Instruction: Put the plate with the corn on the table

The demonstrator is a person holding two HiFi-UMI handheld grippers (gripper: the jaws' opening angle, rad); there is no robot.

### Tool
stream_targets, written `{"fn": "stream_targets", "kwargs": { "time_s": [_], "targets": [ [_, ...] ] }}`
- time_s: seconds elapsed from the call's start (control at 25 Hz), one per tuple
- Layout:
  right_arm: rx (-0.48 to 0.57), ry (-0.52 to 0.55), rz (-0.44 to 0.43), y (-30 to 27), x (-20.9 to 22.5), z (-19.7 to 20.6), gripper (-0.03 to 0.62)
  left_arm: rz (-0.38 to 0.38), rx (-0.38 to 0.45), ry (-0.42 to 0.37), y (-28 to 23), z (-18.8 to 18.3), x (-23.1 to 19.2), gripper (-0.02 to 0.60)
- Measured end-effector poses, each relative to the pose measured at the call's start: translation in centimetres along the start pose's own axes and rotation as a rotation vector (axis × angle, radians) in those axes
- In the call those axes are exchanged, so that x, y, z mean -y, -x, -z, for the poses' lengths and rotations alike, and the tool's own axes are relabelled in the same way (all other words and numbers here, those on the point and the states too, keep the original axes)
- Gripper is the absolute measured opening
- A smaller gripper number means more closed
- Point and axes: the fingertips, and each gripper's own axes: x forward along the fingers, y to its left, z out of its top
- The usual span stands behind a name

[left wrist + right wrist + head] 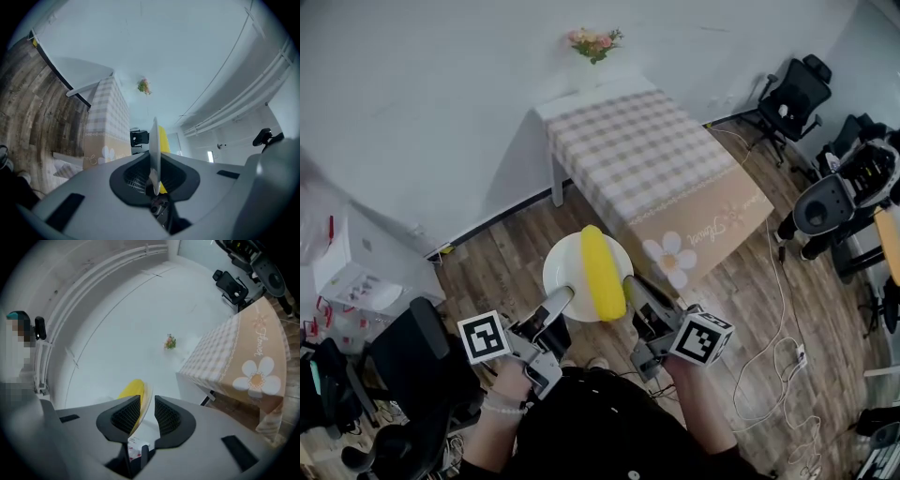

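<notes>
A white plate (565, 270) with a yellow corn cob (602, 272) on it hangs in the air above the wooden floor, short of the table (647, 159) with the checked cloth. My left gripper (563, 298) is shut on the plate's near-left rim. In the left gripper view the plate (154, 145) stands edge-on between the pads, with the corn (163, 138) behind it. My right gripper (630, 287) is at the near-right rim. In the right gripper view the rim (144, 404) lies between the jaws of the right gripper (146, 401), which stand open with a gap at one pad. The corn (131, 389) shows beyond.
A small vase of flowers (594, 44) stands at the table's far end by the wall. Black office chairs (792, 94) are at the right, another chair (422, 366) at the near left. A white cable (780, 309) trails over the floor. A white box (356, 272) sits at the left.
</notes>
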Motion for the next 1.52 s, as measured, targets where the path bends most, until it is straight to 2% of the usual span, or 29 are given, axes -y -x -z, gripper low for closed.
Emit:
{"fn": "stream_targets", "kwargs": {
  "time_s": [0.32,0.92,1.52],
  "targets": [
    [-0.020,-0.028,-0.030,0.4,0.1,0.2,0.094,-0.002,0.015,-0.001,-0.1,1.2,0.0,0.037],
    [-0.060,0.013,-0.071,1.8,0.2,-0.2,0.092,-0.024,0.085,-0.009,-0.1,3.2,0.3,0.037],
    [-0.067,0.010,-0.075,4.4,1.4,-0.1,0.091,-0.038,0.094,-0.023,-0.7,6.0,0.2,0.037]
  ]
}}
